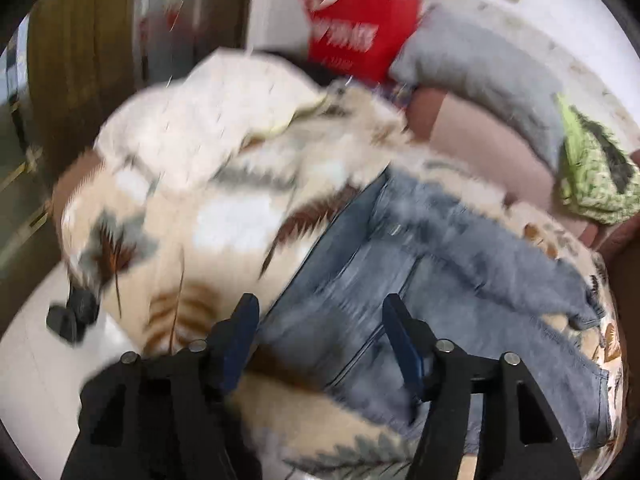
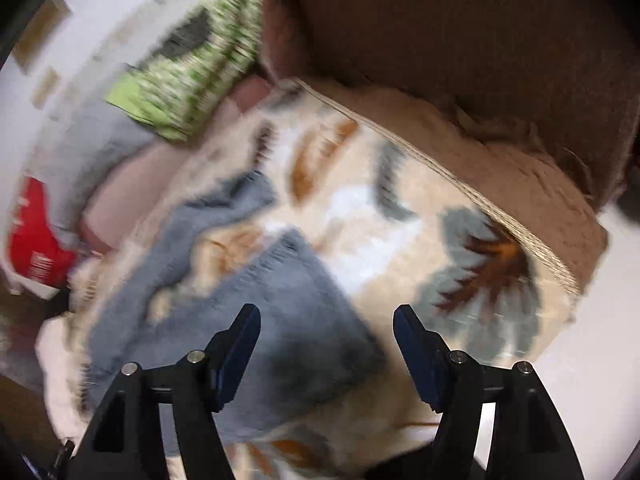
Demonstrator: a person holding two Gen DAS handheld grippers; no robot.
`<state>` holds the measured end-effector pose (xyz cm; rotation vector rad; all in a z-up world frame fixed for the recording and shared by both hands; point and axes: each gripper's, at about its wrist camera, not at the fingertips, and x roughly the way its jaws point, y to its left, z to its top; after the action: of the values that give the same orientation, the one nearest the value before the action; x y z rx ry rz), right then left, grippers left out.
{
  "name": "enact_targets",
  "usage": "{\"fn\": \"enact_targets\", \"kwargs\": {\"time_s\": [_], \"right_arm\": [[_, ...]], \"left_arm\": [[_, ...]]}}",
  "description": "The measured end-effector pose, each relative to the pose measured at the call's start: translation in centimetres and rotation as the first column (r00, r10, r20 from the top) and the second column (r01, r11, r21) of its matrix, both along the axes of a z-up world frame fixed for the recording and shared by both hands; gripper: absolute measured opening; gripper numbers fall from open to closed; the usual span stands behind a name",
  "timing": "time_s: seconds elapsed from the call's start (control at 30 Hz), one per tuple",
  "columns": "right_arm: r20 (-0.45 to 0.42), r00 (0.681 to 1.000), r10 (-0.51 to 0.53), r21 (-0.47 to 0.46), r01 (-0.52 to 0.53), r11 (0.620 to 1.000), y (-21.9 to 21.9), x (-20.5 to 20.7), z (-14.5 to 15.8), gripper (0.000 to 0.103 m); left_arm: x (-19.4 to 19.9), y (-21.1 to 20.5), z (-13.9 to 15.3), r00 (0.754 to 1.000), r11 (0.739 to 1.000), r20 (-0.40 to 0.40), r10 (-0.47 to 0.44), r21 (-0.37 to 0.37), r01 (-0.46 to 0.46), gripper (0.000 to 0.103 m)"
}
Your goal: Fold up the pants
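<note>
Blue jeans [image 1: 420, 280] lie spread on a cream leaf-print blanket [image 1: 224, 240] over a sofa. In the left wrist view the waist end is toward me and the two legs run off to the right. My left gripper [image 1: 318, 312] is open and empty, just above the waist area. In the right wrist view the leg ends of the jeans [image 2: 280, 308] lie on the blanket [image 2: 400, 220]. My right gripper [image 2: 326, 320] is open and empty, hovering over the nearer leg end. Both views are motion-blurred.
A white bundle [image 1: 208, 120], a grey cushion [image 1: 480, 68], a green patterned cushion [image 1: 592, 176] and a red bag [image 1: 356, 28] sit at the sofa back. A brown armrest [image 2: 460, 32] rises at the right end. A dark object [image 1: 72, 312] lies on the white floor.
</note>
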<state>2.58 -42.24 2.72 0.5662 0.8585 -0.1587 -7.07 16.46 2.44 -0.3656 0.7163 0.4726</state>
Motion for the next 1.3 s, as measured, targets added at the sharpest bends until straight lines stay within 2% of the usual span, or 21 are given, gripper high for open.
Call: {"fn": "enact_targets", "kwargs": {"time_s": [0.07,0.13,0.17,0.2,0.23,0.27,0.37,0.43,0.5,0.6,0.63,0.67,0.8,0.87,0.93,0.97,1.13,1.2,1.23,1.27,1.3], "right_arm": [[0.023,0.996,0.081,0.042,-0.082,0.996,1.3,0.8,-0.3,0.079],[-0.065,0.988,0.138,0.110,-0.131,0.985,1.9,2.6,-3.1,0.082],[-0.171,0.976,0.134,0.164,-0.106,0.981,1.5,3.4,-5.4,0.082],[-0.226,0.966,0.127,0.218,-0.077,0.973,1.0,3.7,-7.0,0.081],[-0.195,0.974,0.111,0.228,-0.065,0.972,0.6,3.6,-6.8,0.081],[-0.179,0.977,0.115,0.223,-0.073,0.972,0.5,3.8,-5.9,0.080],[-0.094,0.987,0.130,0.182,-0.111,0.977,0.7,5.2,-2.4,0.080],[-0.066,0.985,0.157,0.122,-0.148,0.981,1.2,7.9,-0.9,0.080],[-0.068,0.984,0.166,0.101,-0.158,0.982,1.1,10.2,-1.0,0.079],[-0.096,0.983,0.155,0.085,-0.148,0.985,1.1,16.8,-2.5,0.076],[-0.103,0.984,0.145,0.121,-0.133,0.984,0.7,18.7,-3.3,0.070],[-0.116,0.984,0.135,0.150,-0.117,0.982,0.3,20.1,-4.1,0.064],[-0.188,0.977,0.099,0.153,-0.070,0.986,0.0,24.0,-7.2,0.058],[-0.224,0.969,0.105,0.162,-0.070,0.984,0.3,25.1,-8.8,0.043],[-0.232,0.965,0.120,0.079,-0.105,0.991,1.1,25.6,-8.8,0.023],[-0.234,0.963,0.131,0.068,-0.118,0.991,1.4,25.5,-8.5,0.020],[-0.197,0.973,0.122,-0.129,-0.149,0.980,3.0,23.5,-4.4,0.020],[-0.266,0.961,0.081,-0.188,-0.134,0.973,2.8,23.5,-5.8,0.029],[-0.367,0.927,0.076,-0.192,-0.155,0.969,2.5,24.1,-8.0,0.040],[-0.394,0.915,0.092,-0.143,-0.160,0.977,2.1,24.2,-9.3,0.044],[-0.354,0.932,0.078,-0.139,-0.134,0.981,1.7,23.9,-8.6,0.046]], "left_arm": [[1.4,-1.0,0.6,0.998,0.998,0.017,-0.054,0.028,0.053,0.067],[3.5,-1.5,-0.6,0.994,0.993,-0.018,-0.110,0.029,0.110,0.075],[5.0,-1.3,-2.5,0.985,0.989,-0.094,-0.145,-0.010,0.144,0.079],[6.6,-1.1,-4.8,0.963,0.984,-0.203,-0.177,-0.068,0.167,0.079],[7.3,-0.8,-6.6,0.938,0.978,-0.286,-0.196,-0.120,0.168,0.078],[7.7,-0.2,-7.8,0.925,0.975,-0.323,-0.200,-0.157,0.156,0.077],[8.0,0.7,-5.2,0.964,0.985,-0.215,-0.157,-0.109,0.136,0.077],[9.2,1.4,-2.6,0.982,0.987,-0.115,-0.148,-0.084,0.139,0.077],[11.2,1.8,-1.3,0.985,0.986,-0.074,-0.157,-0.065,0.152,0.077],[15.3,3.0,-1.3,0.985,0.987,-0.073,-0.153,-0.062,0.149,0.077],[16.5,3.4,-1.7,0.986,0.987,-0.076,-0.149,-0.077,0.143,0.077],[17.6,4.0,-2.4,0.987,0.987,-0.087,-0.138,-0.091,0.130,0.077],[20.8,5.2,-6.1,0.976,0.988,-0.173,-0.132,-0.099,0.116,0.077],[21.1,5.0,-8.0,0.963,0.988,-0.231,-0.139,-0.093,0.120,0.077],[21.1,5.1,-8.9,0.967,0.989,-0.215,-0.138,-0.072,0.126,0.077],[21.1,4.9,-8.9,0.967,0.990,-0.211,-0.141,-0.054,0.133,0.077],[21.2,5.3,-9.0,0.967,0.988,-0.205,-0.152,-0.064,0.142,0.077],[21.3,5.4,-9.1,0.966,0.988,-0.212,-0.151,-0.068,0.139,0.078],[21.3,5.4,-9.0,0.965,0.988,-0.215,-0.149,-0.066,0.138,0.078],[21.4,5.3,-8.9,0.964,0.989,-0.219,-0.149,-0.058,0.139,0.079],[21.5,5.3,-9.0,0.963,0.988,-0.223,-0.152,-0.052,0.144,0.079]]}}
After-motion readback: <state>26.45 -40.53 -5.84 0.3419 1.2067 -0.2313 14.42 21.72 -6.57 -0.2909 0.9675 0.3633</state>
